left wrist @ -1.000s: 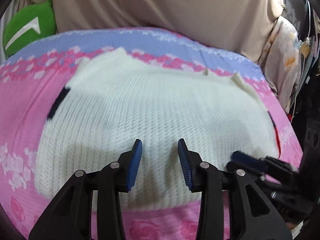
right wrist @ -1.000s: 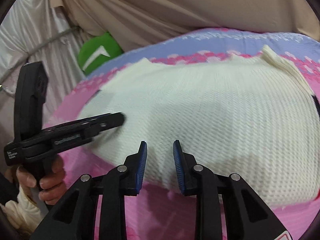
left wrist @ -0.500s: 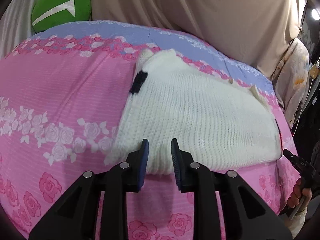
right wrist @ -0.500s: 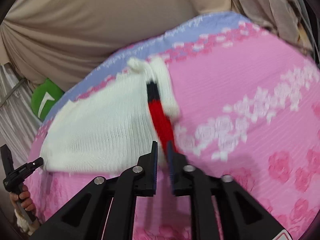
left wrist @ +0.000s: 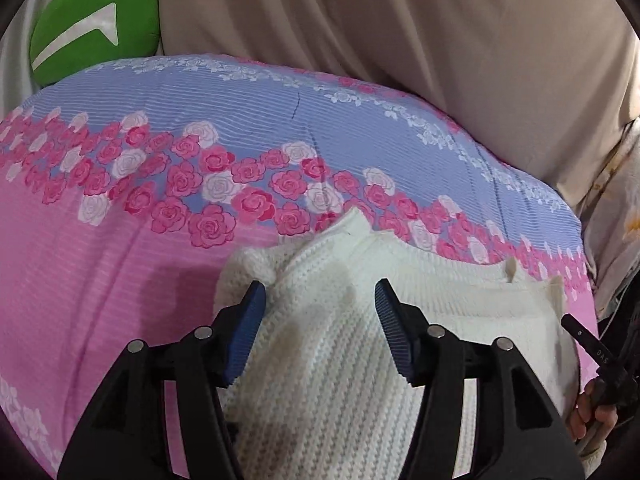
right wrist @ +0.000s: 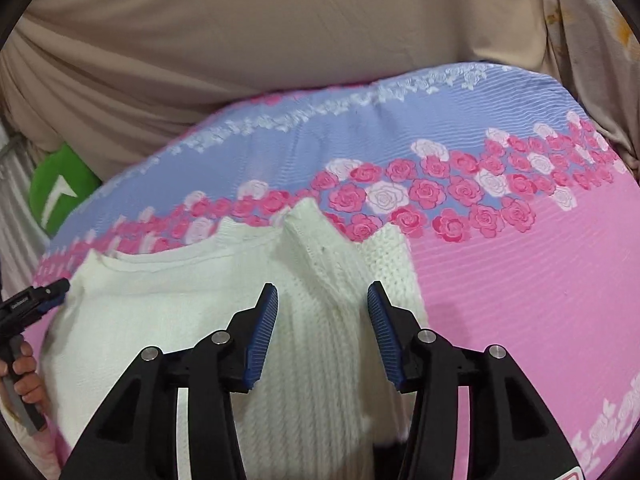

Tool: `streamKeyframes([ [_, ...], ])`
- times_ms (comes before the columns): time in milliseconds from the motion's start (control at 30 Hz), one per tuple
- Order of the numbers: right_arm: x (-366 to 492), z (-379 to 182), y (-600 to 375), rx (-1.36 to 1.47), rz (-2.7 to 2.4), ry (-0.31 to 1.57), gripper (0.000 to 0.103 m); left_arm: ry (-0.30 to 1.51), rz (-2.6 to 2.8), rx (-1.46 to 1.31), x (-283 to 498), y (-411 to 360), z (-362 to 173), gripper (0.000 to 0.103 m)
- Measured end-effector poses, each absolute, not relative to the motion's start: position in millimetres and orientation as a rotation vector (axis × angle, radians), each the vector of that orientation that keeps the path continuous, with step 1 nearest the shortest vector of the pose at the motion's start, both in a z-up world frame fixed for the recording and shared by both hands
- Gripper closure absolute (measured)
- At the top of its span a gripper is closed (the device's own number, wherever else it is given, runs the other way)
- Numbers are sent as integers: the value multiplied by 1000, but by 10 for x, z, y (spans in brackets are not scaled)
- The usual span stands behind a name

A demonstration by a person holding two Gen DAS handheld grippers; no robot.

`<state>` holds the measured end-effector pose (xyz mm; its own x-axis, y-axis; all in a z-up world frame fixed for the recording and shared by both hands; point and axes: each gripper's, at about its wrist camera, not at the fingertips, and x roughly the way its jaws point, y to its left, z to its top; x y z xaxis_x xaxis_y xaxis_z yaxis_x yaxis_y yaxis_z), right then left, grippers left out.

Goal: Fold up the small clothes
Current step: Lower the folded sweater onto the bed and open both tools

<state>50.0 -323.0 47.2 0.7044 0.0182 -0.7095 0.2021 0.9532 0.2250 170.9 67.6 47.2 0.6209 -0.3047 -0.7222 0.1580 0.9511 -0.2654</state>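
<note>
On the rose-print bed, backed by beige drapery, I hover my left hand-held gripper and right hand-held gripper, both released, over the white knit sweater near the bed's front edge, and I judge the sleeves should be pressed flat before closing.

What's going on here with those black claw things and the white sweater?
A person holds a two-finger claw in each hand and is folding a small white knitted sweater on a pink and blue rose-print bedspread. The left claw and right claw are both open, each over one side of the sweater, where a sleeve lies folded inward. Neither grips anything.
</note>
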Motion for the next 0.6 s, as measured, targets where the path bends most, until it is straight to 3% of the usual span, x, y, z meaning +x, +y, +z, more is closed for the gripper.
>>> streamKeyframes([
  [33,543,446,-3230,296,-105,790,67,856,-257,-157,1728,653,450,57],
  [67,562,439,-3232,296,-101,791,90,855,-246,-135,1755,628,430,70],
  [133,545,480,-3266,309,-89,762,93,865,-238,-125,1801,620,389,86],
  [167,500,536,-3295,326,-78,719,94,867,-238,-130,1819,643,372,89],
  [333,333,670,-3506,407,-97,616,95,847,-234,-139,1824,699,335,92],
  [500,517,277,-3798,511,-137,737,96,845,-211,-166,1874,773,268,94],
  [600,521,330,-3741,470,-137,743,95,836,-202,-179,1871,781,266,94],
])
